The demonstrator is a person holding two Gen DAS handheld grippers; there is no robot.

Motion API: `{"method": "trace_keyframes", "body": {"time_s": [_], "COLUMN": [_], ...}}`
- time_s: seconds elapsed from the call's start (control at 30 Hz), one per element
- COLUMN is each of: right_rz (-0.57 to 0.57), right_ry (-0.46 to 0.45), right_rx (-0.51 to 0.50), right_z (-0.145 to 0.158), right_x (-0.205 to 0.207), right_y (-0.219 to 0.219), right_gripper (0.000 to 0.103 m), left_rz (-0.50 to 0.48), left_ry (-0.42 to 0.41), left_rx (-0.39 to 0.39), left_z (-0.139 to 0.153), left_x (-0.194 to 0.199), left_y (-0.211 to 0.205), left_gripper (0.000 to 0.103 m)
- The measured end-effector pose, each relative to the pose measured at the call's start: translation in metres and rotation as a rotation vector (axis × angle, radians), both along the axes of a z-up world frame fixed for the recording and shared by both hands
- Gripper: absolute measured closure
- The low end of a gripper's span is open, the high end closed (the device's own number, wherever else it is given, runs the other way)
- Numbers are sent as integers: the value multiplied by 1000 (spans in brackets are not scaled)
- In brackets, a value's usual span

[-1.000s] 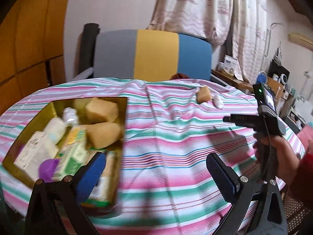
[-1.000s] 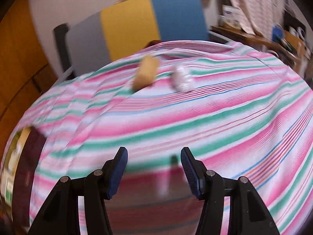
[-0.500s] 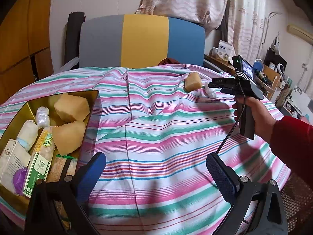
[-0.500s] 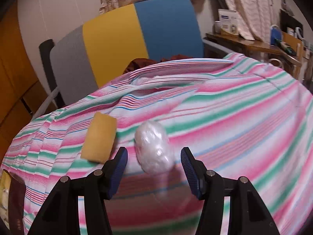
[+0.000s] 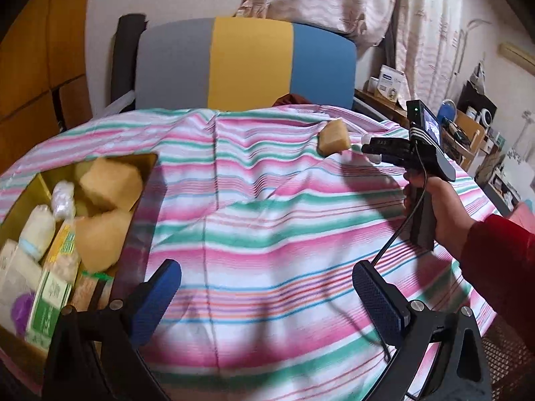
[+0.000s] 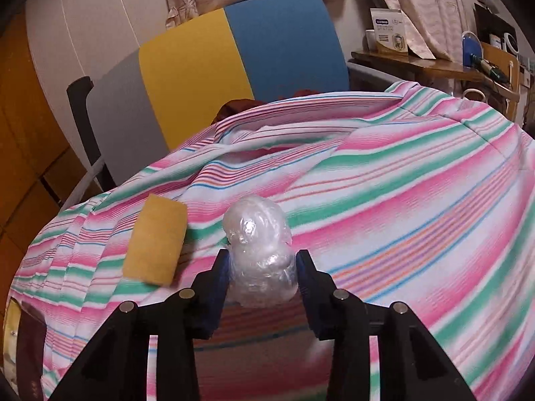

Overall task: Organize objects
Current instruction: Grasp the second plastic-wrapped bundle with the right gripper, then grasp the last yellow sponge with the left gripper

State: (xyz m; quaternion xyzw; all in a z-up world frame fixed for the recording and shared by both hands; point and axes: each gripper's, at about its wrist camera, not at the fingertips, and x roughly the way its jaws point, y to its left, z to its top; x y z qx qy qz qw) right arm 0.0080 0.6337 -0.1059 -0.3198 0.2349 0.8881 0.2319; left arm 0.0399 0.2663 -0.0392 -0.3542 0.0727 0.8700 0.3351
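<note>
Right gripper [image 6: 262, 279] has closed on plastic-wrapped bundle [image 6: 259, 250] beside sponge [image 6: 155, 244].

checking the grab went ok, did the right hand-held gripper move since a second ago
Yes. The right hand-held gripper went forward across the striped cloth toward the chair, reaching the plastic-wrapped bundle beside the yellow sponge, and is now shut on it.
</note>
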Motion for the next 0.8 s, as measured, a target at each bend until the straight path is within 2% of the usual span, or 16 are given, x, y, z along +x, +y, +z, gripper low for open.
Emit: {"method": "trace_keyframes", "body": {"time_s": [0.23, 0.33, 0.43, 0.57, 0.8], "right_rz": [-21, -70, -103, -128, -142], "right_ry": [-47, -42, -44, -48, -58], "right_rx": [34, 13, -4, -1, 33], "right_z": [2, -3, -9, -11, -13], "right_x": [49, 69, 74, 77, 77], "right_y": [-27, -30, -26, -24, -27], "right_gripper": [63, 63, 63, 63, 63], "left_rz": [-44, -59, -68, -44, -57], "left_ry": [38, 6, -36, -80, -23], "left_rx": [45, 41, 44, 9, 0], "left_z": [19, 19, 14, 3, -6], "left_x": [-20, -38, -60, -91, -122], "left_y": [44, 74, 110, 158, 227], "left_gripper": [0, 0, 0, 0, 0]}}
